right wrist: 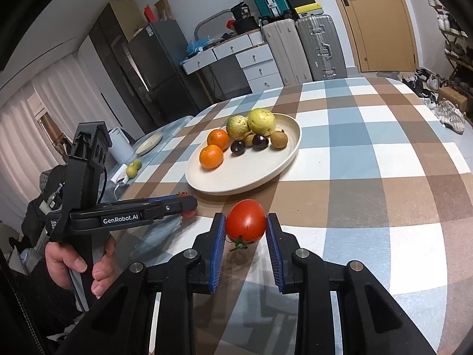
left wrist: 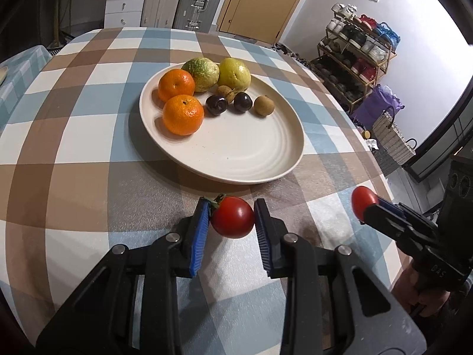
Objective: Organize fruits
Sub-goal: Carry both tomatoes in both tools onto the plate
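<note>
Red tomatoes are pinched in both grippers: the left gripper (left wrist: 232, 217) clamps the stemmed tomato (left wrist: 232, 217) just short of the plate (left wrist: 236, 153), and the right gripper (right wrist: 246, 226) clamps the second tomato (right wrist: 246, 221) beside it. Both fruits appear to sit at or just above the cloth (left wrist: 74, 136); contact cannot be confirmed. Lift each clear of the rim, carry it over the bare near half of the plate, lower it, then release. Keep pressure light; the skin likely bruises. Oranges (left wrist: 183, 114), guavas (left wrist: 235, 72) and small dark fruits occupy the far half. The checked cloth covers the table; suitcases (right wrist: 319, 47), drawers and a door stand behind.
</note>
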A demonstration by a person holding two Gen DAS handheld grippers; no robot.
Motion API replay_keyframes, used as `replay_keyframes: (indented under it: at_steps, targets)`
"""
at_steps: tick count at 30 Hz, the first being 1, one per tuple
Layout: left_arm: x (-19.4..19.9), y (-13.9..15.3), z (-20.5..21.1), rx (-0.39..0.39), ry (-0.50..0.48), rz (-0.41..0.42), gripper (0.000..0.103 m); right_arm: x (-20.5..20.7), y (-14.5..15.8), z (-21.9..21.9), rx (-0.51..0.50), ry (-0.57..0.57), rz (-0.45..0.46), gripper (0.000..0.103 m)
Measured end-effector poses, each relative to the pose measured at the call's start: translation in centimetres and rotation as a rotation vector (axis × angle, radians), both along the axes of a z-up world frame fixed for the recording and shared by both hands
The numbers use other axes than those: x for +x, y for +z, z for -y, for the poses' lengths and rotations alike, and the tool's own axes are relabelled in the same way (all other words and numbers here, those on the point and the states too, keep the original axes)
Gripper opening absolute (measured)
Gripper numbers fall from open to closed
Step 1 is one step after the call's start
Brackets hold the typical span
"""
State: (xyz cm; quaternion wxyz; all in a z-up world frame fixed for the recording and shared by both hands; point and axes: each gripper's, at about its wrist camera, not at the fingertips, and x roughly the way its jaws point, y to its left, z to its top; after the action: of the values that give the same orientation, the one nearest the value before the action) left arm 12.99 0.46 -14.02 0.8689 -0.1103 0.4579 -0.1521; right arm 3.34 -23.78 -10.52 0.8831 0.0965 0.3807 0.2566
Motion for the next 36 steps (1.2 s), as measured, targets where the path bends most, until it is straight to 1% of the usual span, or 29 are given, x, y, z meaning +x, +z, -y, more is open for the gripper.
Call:
replay_keyframes:
  at_steps: [10, 15, 18, 22, 25, 29, 36]
  targets:
    - [-1.6, 1.4, -1.9, -0.018, 0.013, 0.030, 0.028, 0.0, 0.5, -1.4, -0.025, 0.017, 0.014, 0.028]
    - [-1.7, 2.8, -2.8, -0.039, 0.026, 0.059, 0.028, 0.7, 0.7, -1.7, -0.031, 0.025, 0.019, 0.028]
    - [-0.8, 3.6, -2.7, -0.041, 0.020, 0.079, 0.028, 1.8, 1.1, -2.0, -0.025, 0.032, 0.024, 0.028]
    - [1.4, 4.2, -2.2, -0.037, 0.008, 0.093, 0.028, 3.3, 1.7, -2.7, -0.020, 0.049, 0.042, 0.028]
    - [3.3, 4.2, -1.9, -0.036, 0.001, 0.093, 0.028, 5.0, 2.2, -3.1, -0.022, 0.066, 0.058, 0.028]
    - [5.9, 3.5, -0.9, -0.030, -0.018, 0.082, 0.028, 7.6, 2.4, -3.7, -0.023, 0.088, 0.047, 0.028]
    - [9.3, 1.4, 0.5, -0.017, -0.057, 0.043, 0.028, 12.4, 0.9, -4.6, 0.009, 0.116, -0.051, 0.028]
